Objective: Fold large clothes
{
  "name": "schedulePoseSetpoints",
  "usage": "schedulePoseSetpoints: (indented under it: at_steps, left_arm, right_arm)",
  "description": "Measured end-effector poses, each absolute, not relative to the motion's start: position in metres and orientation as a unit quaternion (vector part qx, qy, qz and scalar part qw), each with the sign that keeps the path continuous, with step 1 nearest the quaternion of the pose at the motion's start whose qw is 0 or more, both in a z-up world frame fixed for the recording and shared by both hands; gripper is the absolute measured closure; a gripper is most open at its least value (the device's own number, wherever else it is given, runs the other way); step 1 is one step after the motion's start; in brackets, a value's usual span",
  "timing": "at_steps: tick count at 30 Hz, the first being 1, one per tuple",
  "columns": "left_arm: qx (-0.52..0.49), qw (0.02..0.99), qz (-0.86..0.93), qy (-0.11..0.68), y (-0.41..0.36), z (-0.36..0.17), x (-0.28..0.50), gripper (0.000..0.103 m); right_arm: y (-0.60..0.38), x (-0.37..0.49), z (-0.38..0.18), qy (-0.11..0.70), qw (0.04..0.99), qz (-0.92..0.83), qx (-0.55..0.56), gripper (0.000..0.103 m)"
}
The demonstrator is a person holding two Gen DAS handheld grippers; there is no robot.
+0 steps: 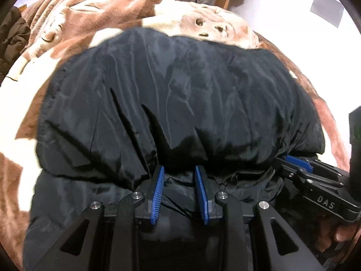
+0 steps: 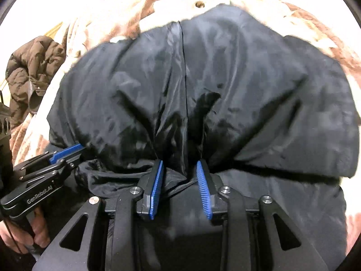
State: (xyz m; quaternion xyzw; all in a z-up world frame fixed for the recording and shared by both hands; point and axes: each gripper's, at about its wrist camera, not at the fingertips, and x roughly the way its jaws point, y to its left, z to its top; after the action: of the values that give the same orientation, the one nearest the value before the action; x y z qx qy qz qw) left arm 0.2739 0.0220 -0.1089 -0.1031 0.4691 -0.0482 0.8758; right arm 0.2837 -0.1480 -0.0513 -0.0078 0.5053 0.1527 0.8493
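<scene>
Two readable texts, both on the tongs bodies. Left wrist view: "DAS" in pale letters on the black side plate of the right tongs [image 1: 291, 161], at the frame's right edge. Right wrist view: "GenRobot.AI" in pale letters along the black side plate of the left tongs [image 2: 67, 151], at lower left. Boxes at the back of the room carry print too small and blurred to read.
</scene>
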Motion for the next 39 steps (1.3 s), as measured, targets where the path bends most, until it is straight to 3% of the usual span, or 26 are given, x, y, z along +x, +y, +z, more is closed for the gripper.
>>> schedulePoseSetpoints:
  at_steps: [8, 15, 24, 39]
  left_arm:
    - [-0.090, 0.898, -0.040, 0.429, 0.028, -0.055, 0.199, 0.073]
    - [-0.076, 0.908, -0.036, 0.409, 0.035, -0.031, 0.132, 0.062]
    - [-0.077, 0.907, -0.008, 0.414, 0.059, -0.037, 0.081, 0.056]
    - [-0.105, 0.884, 0.069, 0.449, 0.136, -0.072, 0.069, 0.046]
  right_arm:
    - [-0.167, 0.204, 0.008, 0.453, 0.876, 0.164, -0.019, 0.062]
    - [-0.197, 0.144, 0.022, 0.445, 0.882, 0.153, -0.009, 0.057]
    - [-0.244, 0.107, 0.014, 0.457, 0.882, 0.118, -0.004, 0.047]
    - [-0.325, 0.108, -0.002, 0.475, 0.878, 0.020, 0.053, 0.041]
